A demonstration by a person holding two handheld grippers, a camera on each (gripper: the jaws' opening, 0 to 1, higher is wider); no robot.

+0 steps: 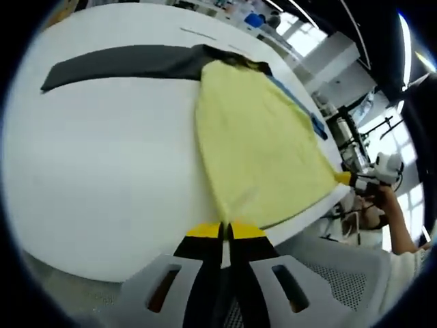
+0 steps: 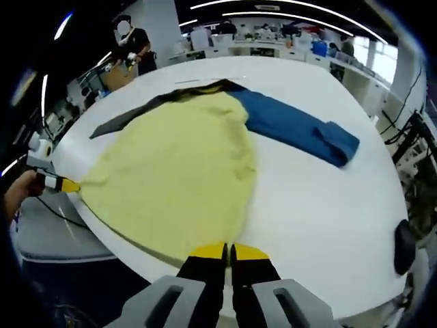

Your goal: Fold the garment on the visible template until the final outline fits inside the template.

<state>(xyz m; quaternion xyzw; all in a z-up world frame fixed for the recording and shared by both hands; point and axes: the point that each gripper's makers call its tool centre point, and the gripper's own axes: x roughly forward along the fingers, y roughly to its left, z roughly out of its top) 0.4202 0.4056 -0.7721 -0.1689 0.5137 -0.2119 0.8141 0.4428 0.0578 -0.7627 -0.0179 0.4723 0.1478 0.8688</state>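
Both tongs, left gripper (image 1: 226,231) and right gripper (image 2: 229,252), pinched on near hem of yellow garment (image 2: 177,171); opening fold in hand; next, carry hem forward evenly together over white table (image 2: 321,198).

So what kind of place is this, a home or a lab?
Probably a lab or open workshop, not a home: a big white table holding the yellow garment, benches of equipment behind it, ceiling strip lights, and a person standing at the far side.
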